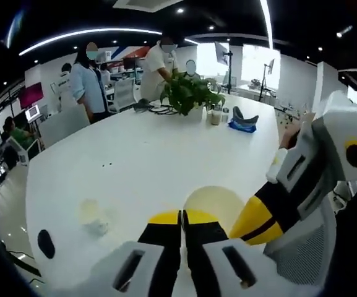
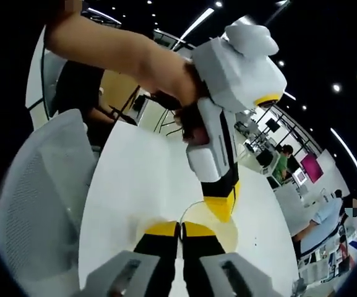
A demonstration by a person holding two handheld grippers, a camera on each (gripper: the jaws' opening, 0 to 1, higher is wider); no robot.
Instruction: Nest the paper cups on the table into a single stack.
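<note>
Both grippers meet at one cup [image 1: 218, 204] on the table [image 1: 153, 154], the left gripper [image 1: 182, 218] and right gripper [image 2: 179, 229] each with jaws pressed together, so I judge the next move needs opening to grasp it.

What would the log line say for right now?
left gripper: shut | right gripper: shut | paper cup: at both tips, grip unclear | table: white
</note>
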